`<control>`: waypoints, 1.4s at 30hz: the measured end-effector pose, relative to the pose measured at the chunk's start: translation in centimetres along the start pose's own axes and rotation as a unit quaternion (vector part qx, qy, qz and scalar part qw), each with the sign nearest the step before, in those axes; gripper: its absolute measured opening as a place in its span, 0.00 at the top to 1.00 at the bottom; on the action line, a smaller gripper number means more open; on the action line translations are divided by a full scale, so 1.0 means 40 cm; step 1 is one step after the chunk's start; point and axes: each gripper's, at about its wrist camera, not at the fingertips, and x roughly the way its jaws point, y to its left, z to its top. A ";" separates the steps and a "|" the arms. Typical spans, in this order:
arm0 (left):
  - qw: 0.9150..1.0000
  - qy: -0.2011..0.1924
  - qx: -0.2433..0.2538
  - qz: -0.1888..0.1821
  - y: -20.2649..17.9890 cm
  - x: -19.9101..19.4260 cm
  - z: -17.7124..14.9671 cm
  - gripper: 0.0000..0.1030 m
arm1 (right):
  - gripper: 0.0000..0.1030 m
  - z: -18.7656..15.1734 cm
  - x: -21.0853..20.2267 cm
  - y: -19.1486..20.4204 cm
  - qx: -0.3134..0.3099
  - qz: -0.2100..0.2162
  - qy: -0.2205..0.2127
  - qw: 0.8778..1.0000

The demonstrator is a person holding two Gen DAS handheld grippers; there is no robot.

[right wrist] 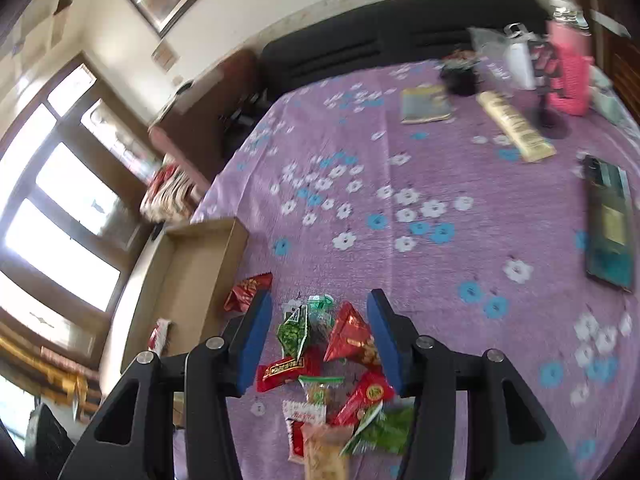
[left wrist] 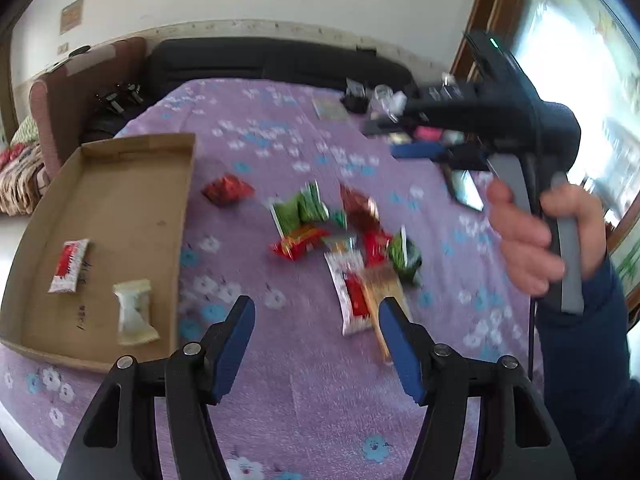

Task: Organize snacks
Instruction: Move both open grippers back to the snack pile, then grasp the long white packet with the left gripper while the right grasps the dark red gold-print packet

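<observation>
Two packets lay in the tray [left wrist: 120,216] at the left: a red-white packet [left wrist: 69,266] and a pale packet [left wrist: 134,312]. Remaining snacks formed a loose pile [left wrist: 344,240] mid-cloth [left wrist: 304,392], right of the tray; one red pouch [left wrist: 227,189] sat apart, nearer the tray wall. Left gripper [left wrist: 316,312] hovered near the pile's near edge, jaws apart, holding nothing. Right gripper [right wrist: 320,332] hung over the pile, jaws apart, empty, straddling the red triangle pouch [right wrist: 350,338] and the green pouch [right wrist: 294,334]. Judgement: next pick is best made on one packet at the pile's edge. Descend squarely, close on a crimped end, lift clear before moving left. Risk: overlapping wrappers get dragged along.
</observation>
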 end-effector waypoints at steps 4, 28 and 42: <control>1.000 0.024 -0.003 0.013 -0.019 0.056 0.009 0.34 | 0.52 -0.019 0.045 -0.047 -0.029 0.052 0.003 0.998; 0.996 0.077 0.015 0.046 -0.061 0.218 0.016 0.85 | 0.49 -0.031 0.087 -0.089 -0.088 0.050 0.049 0.994; 0.997 0.068 -0.002 0.036 -0.029 0.188 -0.006 0.85 | 0.41 -0.099 0.110 -0.008 -0.249 -0.026 0.048 0.967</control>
